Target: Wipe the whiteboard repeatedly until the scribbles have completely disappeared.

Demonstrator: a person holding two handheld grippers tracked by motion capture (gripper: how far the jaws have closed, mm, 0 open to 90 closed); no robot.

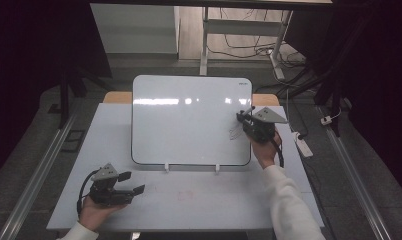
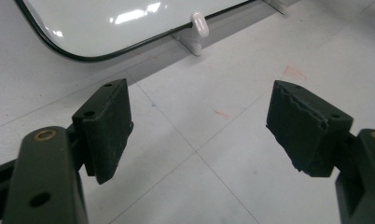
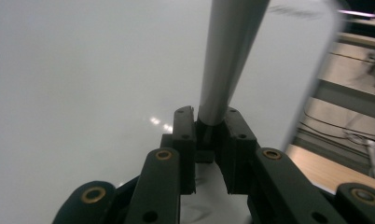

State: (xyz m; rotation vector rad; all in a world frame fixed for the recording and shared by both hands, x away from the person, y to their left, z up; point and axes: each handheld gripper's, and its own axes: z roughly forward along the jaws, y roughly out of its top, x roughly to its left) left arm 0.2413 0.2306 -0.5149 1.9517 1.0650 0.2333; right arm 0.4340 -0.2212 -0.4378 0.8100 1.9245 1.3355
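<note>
One grey marker (image 3: 232, 56) sits clamped in the right gripper (image 3: 208, 126), its barrel running straight out from the jaws toward the whiteboard (image 1: 189, 120); long axis in line with the gripper, tip end cut off at the top of the right gripper view, so contact with the board cannot be confirmed. From the high view the right gripper (image 1: 246, 119) hovers at the board's right edge, about mid-height, beside faint scribbled marks (image 1: 235, 132) too small to read. Board leans on two white clips (image 1: 166, 167) at its near edge, standing on a pale table (image 1: 199, 200). Any writing or wiping stroke likely runs leftward across the board from this spot, and the right hand is clearly the nearer one. Left gripper (image 1: 131, 182) rests low at the near left corner of the table, well apart from the board, jaws spread wide with nothing between them; left gripper view shows bare tabletop, faint red smudges (image 2: 294, 72) and one clip (image 2: 199, 25) beyond.
</note>
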